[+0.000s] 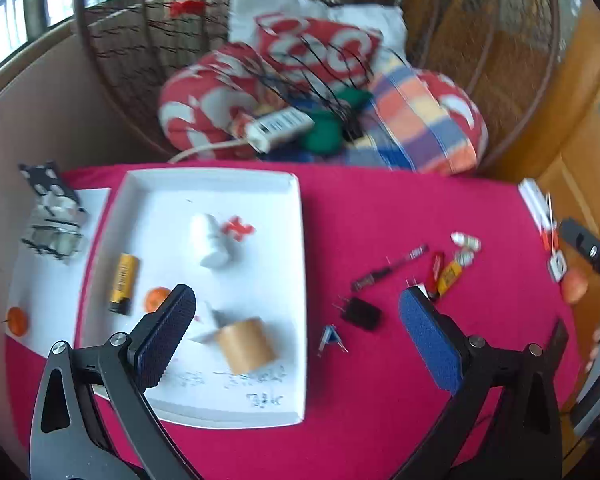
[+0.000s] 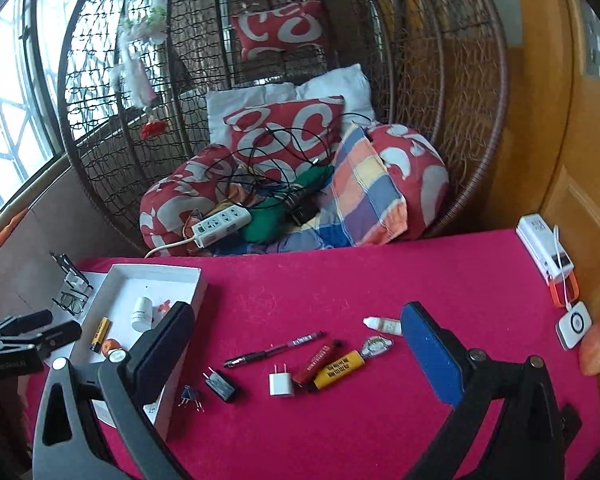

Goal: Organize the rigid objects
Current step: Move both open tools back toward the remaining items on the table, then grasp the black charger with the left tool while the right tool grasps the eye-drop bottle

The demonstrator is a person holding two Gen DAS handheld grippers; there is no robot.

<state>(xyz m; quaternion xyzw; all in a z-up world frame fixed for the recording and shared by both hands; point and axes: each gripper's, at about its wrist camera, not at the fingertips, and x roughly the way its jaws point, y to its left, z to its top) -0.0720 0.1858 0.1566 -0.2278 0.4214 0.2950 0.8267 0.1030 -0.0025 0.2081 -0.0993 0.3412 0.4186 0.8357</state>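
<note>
left gripper (image 1: 296,328) | black arms, silver screws | fingers (image 1: 430,340) blue-padded | right gripper (image 2: 296,360) alike

Wicker hanging chair (image 2: 440,92) behind table; red-white cushions (image 2: 288,128), plaid cloth (image 2: 364,188), white power strip (image 2: 222,220) (black cables tangled over it).

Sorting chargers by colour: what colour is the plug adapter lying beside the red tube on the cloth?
White plug adapter; clearest in the right wrist view.

right gripper (image 2: 296,350) spread wide, empty | white charger (image 2: 281,384), pen (image 2: 274,349), yellow battery (image 2: 339,369) lying between jaws | white tray (image 2: 188,304) behind left jaw
</note>
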